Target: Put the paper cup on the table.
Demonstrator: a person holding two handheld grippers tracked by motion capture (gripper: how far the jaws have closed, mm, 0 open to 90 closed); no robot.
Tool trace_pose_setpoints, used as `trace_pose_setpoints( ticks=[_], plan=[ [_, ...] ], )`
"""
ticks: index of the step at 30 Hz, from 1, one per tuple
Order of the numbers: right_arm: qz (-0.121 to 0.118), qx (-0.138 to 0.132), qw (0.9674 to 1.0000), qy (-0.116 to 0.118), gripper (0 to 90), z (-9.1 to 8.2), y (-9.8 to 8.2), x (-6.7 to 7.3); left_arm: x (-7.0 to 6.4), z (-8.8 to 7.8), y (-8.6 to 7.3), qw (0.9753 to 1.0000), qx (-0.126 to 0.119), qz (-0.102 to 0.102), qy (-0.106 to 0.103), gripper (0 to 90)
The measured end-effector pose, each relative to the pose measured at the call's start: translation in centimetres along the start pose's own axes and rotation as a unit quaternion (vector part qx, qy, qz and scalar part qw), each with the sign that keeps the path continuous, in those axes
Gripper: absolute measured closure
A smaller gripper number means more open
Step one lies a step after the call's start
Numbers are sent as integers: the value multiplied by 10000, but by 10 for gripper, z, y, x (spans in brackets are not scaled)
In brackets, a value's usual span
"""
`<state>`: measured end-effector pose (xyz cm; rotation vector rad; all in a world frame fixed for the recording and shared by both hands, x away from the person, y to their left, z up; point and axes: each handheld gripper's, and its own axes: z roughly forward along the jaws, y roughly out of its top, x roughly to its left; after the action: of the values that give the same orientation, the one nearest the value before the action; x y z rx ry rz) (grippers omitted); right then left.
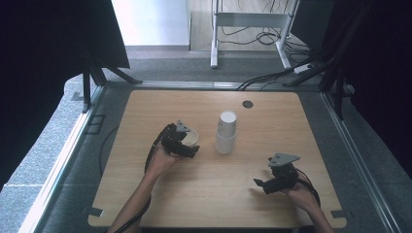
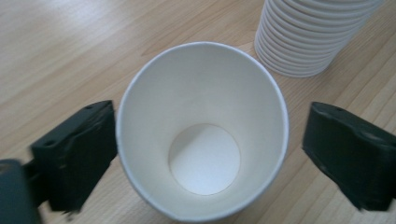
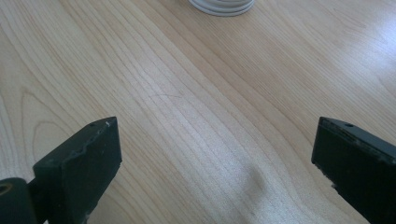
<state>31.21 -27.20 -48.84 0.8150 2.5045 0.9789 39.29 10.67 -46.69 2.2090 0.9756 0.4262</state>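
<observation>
On the wooden table [image 1: 145, 194], left of centre, a single white paper cup [image 2: 203, 130] stands upright with its mouth open. Around it sits the left gripper [image 1: 187, 145], jaws spread wide: the left jaw lies just at the cup's wall, the right jaw stands apart from it, so nothing is clamped. Just right of the cup and a little farther off rises a stack of paper cups [image 1: 226, 132]. Near the right front edge, the right gripper [image 1: 265, 183] hovers over bare wood, jaws wide with nothing between them.
</observation>
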Motion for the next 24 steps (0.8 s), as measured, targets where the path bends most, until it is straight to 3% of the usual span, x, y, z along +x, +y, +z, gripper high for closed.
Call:
trace_pose_setpoints(
  ticks=[7, 13, 17, 24],
  plan=[
    [102, -76, 9999, 48, 17, -1, -1, 0, -3, -8, -4, 9994, -257, -136, -201, 0],
    [194, -107, 9998, 27, 5, -1, -1, 0, -8, -23, -4, 9985, -503, -43, -196, 0],
    [389, -131, 9989, 246, 0, -3, -1, 0, -9, -32, -7, 9972, -668, -47, -320, 0],
    [352, -149, 9990, 246, 0, -4, 0, 3, -15, -42, -13, 9969, -697, 11, -365, 0]
  ],
)
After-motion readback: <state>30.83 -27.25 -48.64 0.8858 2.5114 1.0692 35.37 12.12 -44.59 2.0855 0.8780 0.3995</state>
